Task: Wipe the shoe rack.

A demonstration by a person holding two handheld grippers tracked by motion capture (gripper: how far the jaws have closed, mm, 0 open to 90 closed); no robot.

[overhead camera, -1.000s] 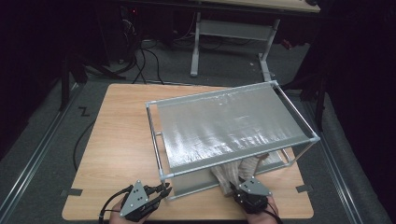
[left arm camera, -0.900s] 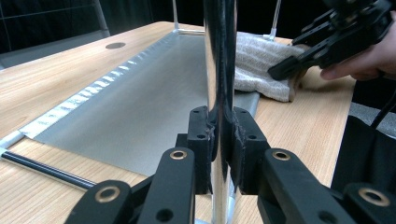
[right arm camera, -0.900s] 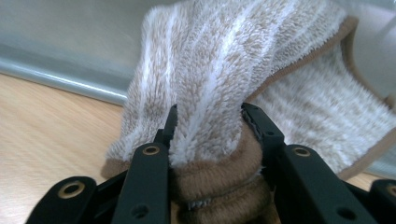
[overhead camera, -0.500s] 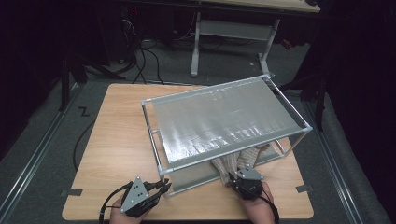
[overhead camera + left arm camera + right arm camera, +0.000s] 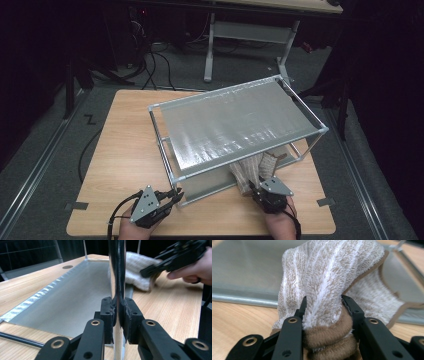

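Observation:
A two-level metal rack point(image 5: 235, 125) stands on the wooden table point(image 5: 125, 140). My left gripper point(image 5: 176, 193) is at its near left corner, shut on the chrome upright post point(image 5: 116, 270); in the left gripper view both pads point(image 5: 108, 315) press the post just above the lower shelf point(image 5: 75, 295). A beige towel with white stripes point(image 5: 252, 167) lies on the lower shelf and spills over its near edge. My right gripper point(image 5: 256, 188) is shut on a bunched fold of the towel point(image 5: 329, 277), close to the rack's front. The right gripper point(image 5: 150, 271) also shows holding the towel point(image 5: 136, 267).
Bare tabletop lies left of the rack and along the near edge. Tape marks point(image 5: 76, 206) sit at the table's near corners. Behind the table are a white desk frame point(image 5: 250, 35) and cables on the grey floor point(image 5: 150, 60).
The rack's far right end has swung a little to the left. My right gripper has shifted slightly with the towel, and more of the towel shows past the shelf's front. The left gripper stayed put.

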